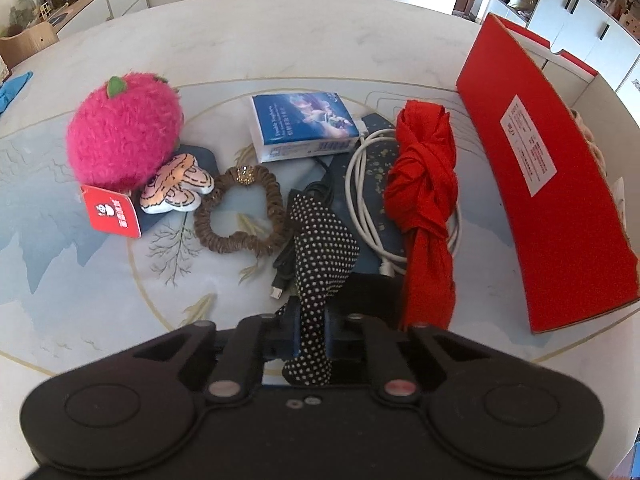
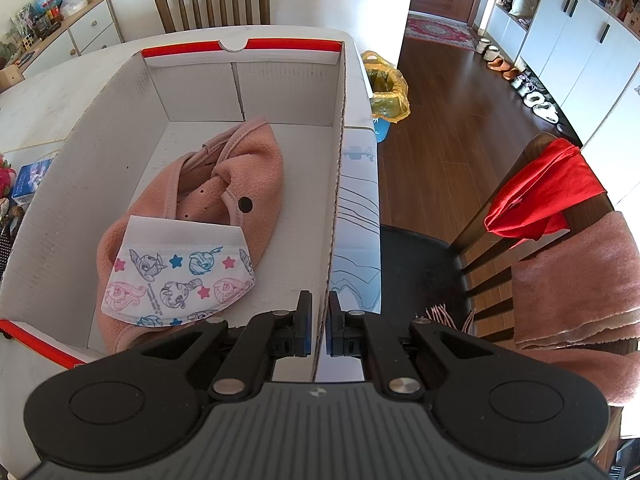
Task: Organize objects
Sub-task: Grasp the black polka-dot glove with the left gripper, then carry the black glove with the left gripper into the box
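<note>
- Polka-dot cloth [image 1: 320, 240], black with white spots, is pinched between the blue pads of the left gripper [image 1: 310, 344] at 6 o'clock in the left wrist view; its bulk runs up toward the centre, lying over a black cable [image 1: 286, 268].
- Brown scrunchie [image 1: 240, 208] lies just at 9 o'clock of that cloth, flat on the table [image 1: 280, 40].
- Pink plush fruit [image 1: 124, 132] sits at 10 o'clock, a red tag [image 1: 112, 212] and a small striped plush [image 1: 176, 190] against its near side.
- Tissue pack [image 1: 300, 128], blue and white, lies near 12 o'clock of centre.
- Knotted red cloth [image 1: 424, 200] stretches from 2 toward 5 o'clock, lying over a coiled white cable [image 1: 360, 184].
- Red box [image 1: 552, 208] stands at 3 o'clock, its outer wall facing the pile.
- Right gripper [image 2: 319, 328] is clamped narrowly on the box's right wall [image 2: 336, 184], one finger inside, one outside.
- Inside the box, a pink fleece hat [image 2: 248, 168] lies at centre with a cartoon-print mask [image 2: 180, 276] on its near end, toward 7 o'clock.
</note>
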Motion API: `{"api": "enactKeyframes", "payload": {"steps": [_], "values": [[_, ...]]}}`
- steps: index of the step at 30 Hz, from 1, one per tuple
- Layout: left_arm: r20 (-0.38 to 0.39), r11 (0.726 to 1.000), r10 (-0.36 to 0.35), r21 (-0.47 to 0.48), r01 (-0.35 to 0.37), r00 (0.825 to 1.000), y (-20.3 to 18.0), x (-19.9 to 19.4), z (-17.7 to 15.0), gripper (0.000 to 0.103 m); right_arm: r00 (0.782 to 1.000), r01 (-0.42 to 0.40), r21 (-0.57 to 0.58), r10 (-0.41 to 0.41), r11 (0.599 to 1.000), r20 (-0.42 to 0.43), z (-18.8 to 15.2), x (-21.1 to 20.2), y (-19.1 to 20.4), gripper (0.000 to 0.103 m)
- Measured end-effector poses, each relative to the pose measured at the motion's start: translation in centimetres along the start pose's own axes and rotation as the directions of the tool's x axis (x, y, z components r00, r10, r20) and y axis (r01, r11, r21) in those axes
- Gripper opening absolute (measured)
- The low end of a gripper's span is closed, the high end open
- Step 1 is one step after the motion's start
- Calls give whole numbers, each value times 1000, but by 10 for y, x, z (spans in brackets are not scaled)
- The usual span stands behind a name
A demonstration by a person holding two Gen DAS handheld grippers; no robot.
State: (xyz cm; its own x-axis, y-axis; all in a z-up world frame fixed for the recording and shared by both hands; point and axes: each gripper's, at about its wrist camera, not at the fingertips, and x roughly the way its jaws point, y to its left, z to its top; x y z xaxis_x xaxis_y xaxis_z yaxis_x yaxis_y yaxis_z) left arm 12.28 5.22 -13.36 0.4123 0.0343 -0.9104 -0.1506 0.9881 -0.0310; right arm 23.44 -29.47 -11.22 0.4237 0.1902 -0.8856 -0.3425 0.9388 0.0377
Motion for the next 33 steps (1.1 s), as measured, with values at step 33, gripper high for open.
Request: {"api": "enactKeyframes", "payload": {"steps": [33], "values": [[200, 968, -177, 211, 134, 964, -100, -110, 53, 8, 1000, -2, 0, 2, 1000, 0, 1, 1, 0, 5]]}}
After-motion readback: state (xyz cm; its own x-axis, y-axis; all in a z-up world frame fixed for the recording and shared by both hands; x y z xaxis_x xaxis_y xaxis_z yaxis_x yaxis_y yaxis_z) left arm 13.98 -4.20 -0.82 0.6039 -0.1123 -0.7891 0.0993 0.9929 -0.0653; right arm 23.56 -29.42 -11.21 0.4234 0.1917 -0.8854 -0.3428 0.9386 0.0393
